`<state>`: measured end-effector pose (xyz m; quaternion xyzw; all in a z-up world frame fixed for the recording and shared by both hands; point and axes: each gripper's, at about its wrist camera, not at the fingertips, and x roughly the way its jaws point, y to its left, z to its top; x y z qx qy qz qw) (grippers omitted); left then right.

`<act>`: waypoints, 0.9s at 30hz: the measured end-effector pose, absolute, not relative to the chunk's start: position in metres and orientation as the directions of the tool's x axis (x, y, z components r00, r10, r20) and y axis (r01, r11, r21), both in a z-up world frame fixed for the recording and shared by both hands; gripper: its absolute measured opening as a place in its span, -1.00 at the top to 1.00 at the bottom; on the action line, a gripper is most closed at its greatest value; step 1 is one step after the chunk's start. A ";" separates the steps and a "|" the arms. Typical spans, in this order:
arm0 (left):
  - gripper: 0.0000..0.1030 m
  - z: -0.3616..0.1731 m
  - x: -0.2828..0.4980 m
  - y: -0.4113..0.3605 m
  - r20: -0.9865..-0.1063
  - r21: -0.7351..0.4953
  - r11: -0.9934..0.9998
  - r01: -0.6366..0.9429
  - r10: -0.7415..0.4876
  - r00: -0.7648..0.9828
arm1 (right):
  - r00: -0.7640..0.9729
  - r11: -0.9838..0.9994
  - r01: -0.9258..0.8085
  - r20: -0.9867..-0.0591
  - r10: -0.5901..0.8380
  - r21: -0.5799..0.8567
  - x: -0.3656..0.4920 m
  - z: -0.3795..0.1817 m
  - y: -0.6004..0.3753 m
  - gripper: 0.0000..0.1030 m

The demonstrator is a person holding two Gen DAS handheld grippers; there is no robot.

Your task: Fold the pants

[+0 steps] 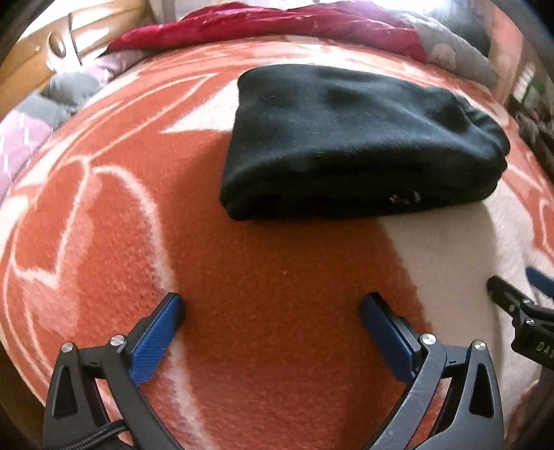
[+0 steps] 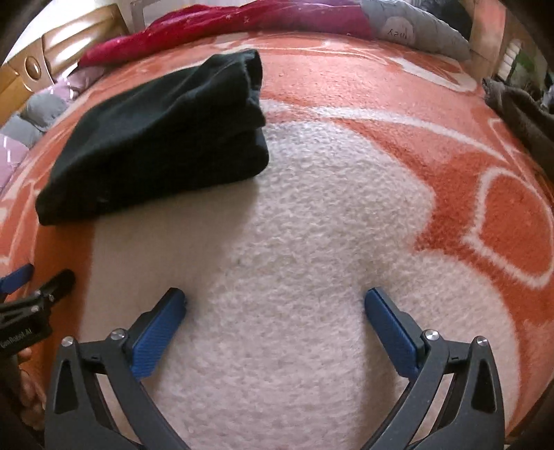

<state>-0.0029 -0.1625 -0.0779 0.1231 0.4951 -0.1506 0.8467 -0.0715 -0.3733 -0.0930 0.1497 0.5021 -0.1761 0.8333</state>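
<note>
Left wrist view showed the folded black fleece pants (image 1: 360, 145) mid orange-and-white fuzzy blanket (image 1: 104, 242), left gripper (image 1: 271, 308) spread wide, empty; only the right view revealed the layered end, right gripper (image 2: 275, 304) likewise apart

Black pants (image 1: 360, 145) on an orange-and-white patterned blanket (image 1: 277, 277).

An orange blanket (image 1: 270, 311) with white outlines and a large cream patch covers the bed beneath and ahead. At its far edge lies a crumpled crimson cover (image 1: 263, 24), with a grey quilt (image 2: 412, 31) to the far right. Far left, a glossy wooden headboard (image 1: 38, 52) catches bright daylight above lilac and grey bedding (image 1: 31, 121).
</note>
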 end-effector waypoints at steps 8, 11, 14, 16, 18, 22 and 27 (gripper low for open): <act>-0.99 -0.075 0.001 -0.162 -0.875 0.025 0.938 0.345 -0.146 0.461 | 0.427 0.897 0.437 -0.892 -0.148 0.060 -0.074 -0.088 -0.370 -1.00; -0.98 -0.068 -0.002 -0.159 -0.871 -0.016 0.943 0.331 -0.176 0.459 | 0.442 0.888 0.456 -0.881 -0.170 0.057 -0.079 -0.078 -0.370 -0.99; -0.98 -0.055 -0.013 -0.158 -0.856 -0.078 0.944 0.322 -0.229 0.464 | 0.494 0.872 0.484 -0.847 -0.197 0.079 -0.094 -0.059 -0.373 -0.99; -0.96 -0.043 -0.024 -0.162 -0.835 -0.071 0.942 0.327 -0.236 0.497 | 0.522 0.863 0.499 -0.822 -0.226 0.079 -0.106 -0.044 -0.375 -1.00; -0.96 -0.029 -0.037 -0.172 -0.806 -0.035 0.936 0.350 -0.233 0.544 | 0.544 0.858 0.507 -0.803 -0.245 0.082 -0.114 -0.031 -0.377 -1.00; -0.96 -0.013 -0.049 -0.182 -0.781 -0.001 0.927 0.375 -0.234 0.578 | 0.574 0.855 0.513 -0.770 -0.280 0.072 -0.130 -0.009 -0.376 -1.00; -0.96 0.003 -0.056 -0.185 -0.746 0.016 0.922 0.388 -0.247 0.618 | 0.584 0.842 0.538 -0.740 -0.334 0.045 -0.144 0.007 -0.379 -1.00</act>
